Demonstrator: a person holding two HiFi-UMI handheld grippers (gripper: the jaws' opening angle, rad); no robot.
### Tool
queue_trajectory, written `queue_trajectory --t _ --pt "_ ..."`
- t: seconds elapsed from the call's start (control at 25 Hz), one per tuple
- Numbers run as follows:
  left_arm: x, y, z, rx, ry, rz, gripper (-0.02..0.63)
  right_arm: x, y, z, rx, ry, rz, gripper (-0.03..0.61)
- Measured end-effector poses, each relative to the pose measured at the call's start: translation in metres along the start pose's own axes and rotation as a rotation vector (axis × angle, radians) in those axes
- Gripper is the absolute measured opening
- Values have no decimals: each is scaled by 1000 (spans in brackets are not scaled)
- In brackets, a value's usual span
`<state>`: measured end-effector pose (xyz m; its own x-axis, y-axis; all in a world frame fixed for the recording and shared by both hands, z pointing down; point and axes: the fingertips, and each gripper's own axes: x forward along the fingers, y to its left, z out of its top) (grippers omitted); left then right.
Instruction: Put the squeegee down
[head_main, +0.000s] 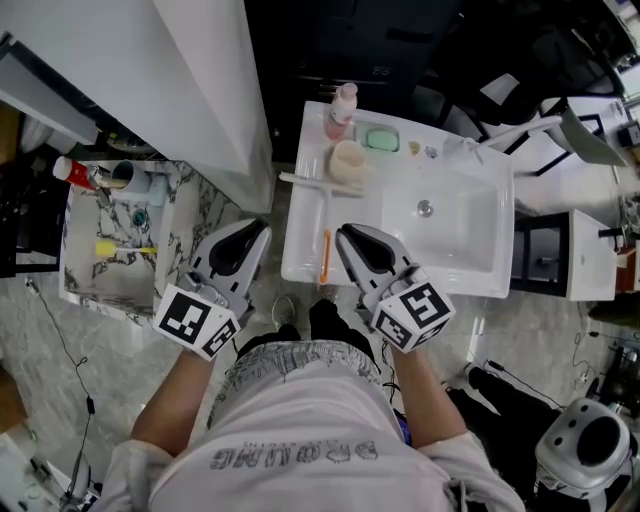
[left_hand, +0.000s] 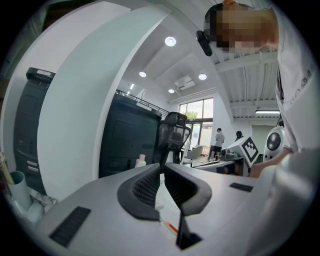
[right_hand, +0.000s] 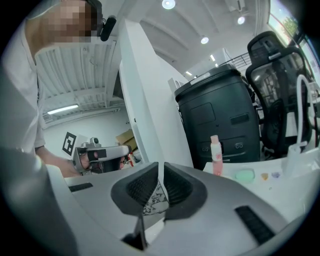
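In the head view the squeegee (head_main: 325, 252) lies on the sink's (head_main: 296, 262) left rim, its long axis pointing at the person and its blade crosswise beside a cup (head_main: 347, 160). It sits between the left gripper (head_main: 258, 232) and the closer right gripper (head_main: 347, 235). The left gripper view (left_hand: 161, 167) shows jaws together and empty above the orange handle (left_hand: 171, 228), and the right gripper view (right_hand: 161, 167) shows the same, nothing held.

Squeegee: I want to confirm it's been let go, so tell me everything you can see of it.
The squeegee lies flat on the left ledge of the white sink. It is T-shaped: a pale crossbar at the far end, beside a cream cup, and a thin handle pointing toward the person, orange at the near end. Neither the left gripper nor the right gripper touches it.
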<state>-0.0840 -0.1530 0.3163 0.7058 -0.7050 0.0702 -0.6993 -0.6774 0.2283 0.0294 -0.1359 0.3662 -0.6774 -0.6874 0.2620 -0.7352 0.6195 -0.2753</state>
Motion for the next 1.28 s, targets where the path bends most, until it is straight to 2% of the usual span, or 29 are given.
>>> queue_trajectory --t 0.56,1.28 --pt "4 -2 5 5 -8 -21 41 -3 8 9 -69 12 -11 9" --pt "7 1 7 8 -10 -14 41 1 7 7 -77 40 15 8"
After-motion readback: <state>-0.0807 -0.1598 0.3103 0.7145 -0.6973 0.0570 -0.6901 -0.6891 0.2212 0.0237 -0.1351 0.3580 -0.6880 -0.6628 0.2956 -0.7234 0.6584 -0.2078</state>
